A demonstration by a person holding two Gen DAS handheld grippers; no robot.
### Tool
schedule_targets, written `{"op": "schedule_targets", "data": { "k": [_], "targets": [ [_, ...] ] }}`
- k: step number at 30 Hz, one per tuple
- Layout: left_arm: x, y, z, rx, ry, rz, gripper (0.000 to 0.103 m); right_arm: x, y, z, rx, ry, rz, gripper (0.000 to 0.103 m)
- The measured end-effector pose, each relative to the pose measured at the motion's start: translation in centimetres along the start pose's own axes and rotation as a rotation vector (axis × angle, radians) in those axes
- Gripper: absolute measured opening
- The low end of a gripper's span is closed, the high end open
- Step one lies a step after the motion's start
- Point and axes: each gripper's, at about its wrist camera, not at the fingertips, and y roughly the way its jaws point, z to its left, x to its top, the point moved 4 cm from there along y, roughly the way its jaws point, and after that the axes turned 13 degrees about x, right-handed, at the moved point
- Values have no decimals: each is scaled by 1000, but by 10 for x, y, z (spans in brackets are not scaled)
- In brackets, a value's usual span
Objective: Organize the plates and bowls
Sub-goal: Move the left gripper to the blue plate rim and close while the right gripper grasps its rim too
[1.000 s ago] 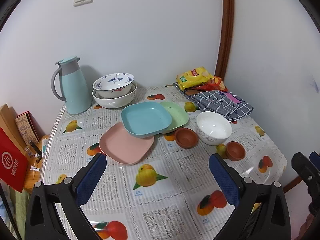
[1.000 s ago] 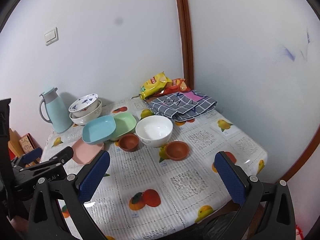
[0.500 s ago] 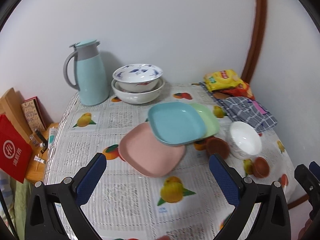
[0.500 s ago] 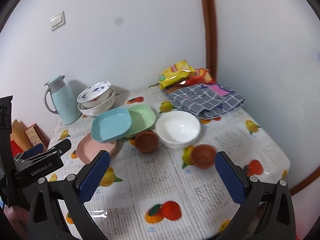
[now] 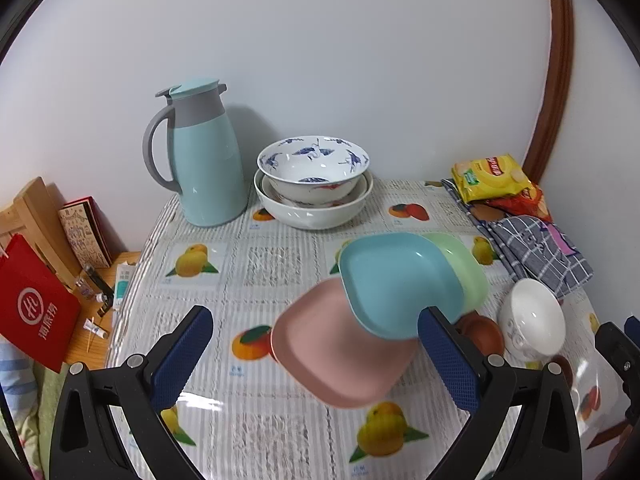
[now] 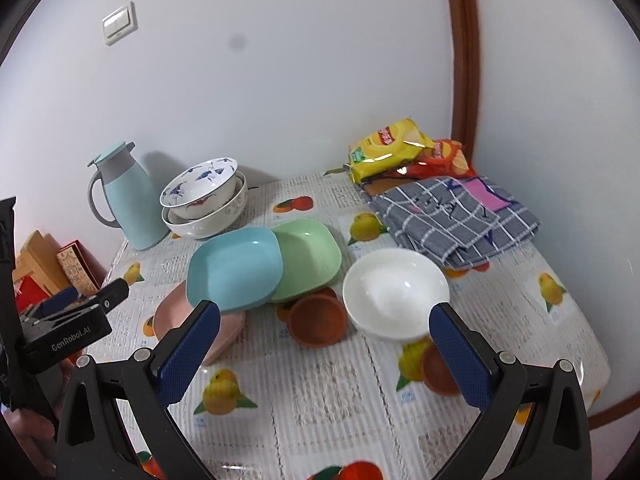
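The blue plate (image 6: 236, 268) lies tilted across the pink plate (image 5: 340, 356) and the green plate (image 6: 310, 258) mid-counter, so I judge it the first to slip if I nudge any of the three. Just beside them sit a brown dish (image 6: 318, 320) and the white bowl (image 6: 396, 294), with a second brown dish (image 6: 438, 370) nearer the counter (image 6: 340, 400) edge; a careless sweep could push that one off. The two nested bowls (image 5: 314, 190) stand at the back next to the teal jug (image 5: 202, 160). My left gripper (image 5: 316, 358) hangs above the pink plate, jaws wide apart, gripping nothing. My right gripper (image 6: 324, 354) is equally wide and empty, near the white bowl.
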Motion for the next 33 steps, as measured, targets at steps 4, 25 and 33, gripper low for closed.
{"op": "schedule_targets", "data": {
  "k": [4,25,33],
  "targets": [
    [9,12,-2,14,-4,7,103,17,14,3,-44,-50,1,103],
    [25,90,-20,-52,27,75,100,31,125,12,58,-34,105,99],
    [28,123,-36,-53,46,108,95,19,160,6,59,-8,148,92]
  ]
}}
